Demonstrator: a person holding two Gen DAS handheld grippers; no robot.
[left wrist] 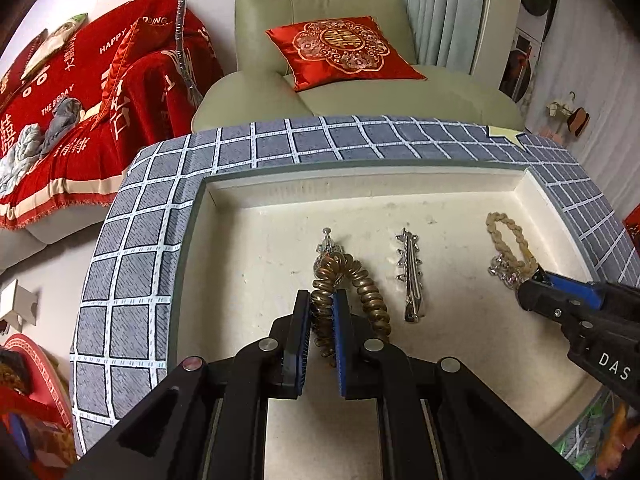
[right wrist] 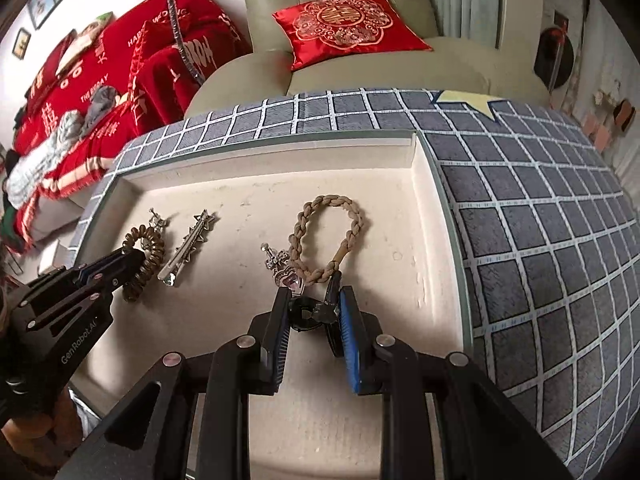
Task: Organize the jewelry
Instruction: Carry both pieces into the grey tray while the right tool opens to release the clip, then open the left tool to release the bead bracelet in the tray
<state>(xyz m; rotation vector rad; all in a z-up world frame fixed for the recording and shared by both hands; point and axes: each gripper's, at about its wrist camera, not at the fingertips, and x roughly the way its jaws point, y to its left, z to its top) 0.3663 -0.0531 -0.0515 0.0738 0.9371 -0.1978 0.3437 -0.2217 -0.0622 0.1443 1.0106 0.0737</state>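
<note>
left gripper (left wrist: 323, 312): clamped on the bronze coil hair tie (left wrist: 352, 292), far left in the white tray (left wrist: 240, 240)
right gripper (right wrist: 312, 312): pinching a black clip (right wrist: 310, 314) on the braided bracelet (right wrist: 326, 236), tray's right side
silver hair clip (left wrist: 410, 276): lying between coil and bracelet

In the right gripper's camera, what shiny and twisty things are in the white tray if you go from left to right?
Brown spiral hair tie, held by the left gripper → silver star hair clip → sparkly crown charm → braided tan loop, beside the right gripper.
</note>
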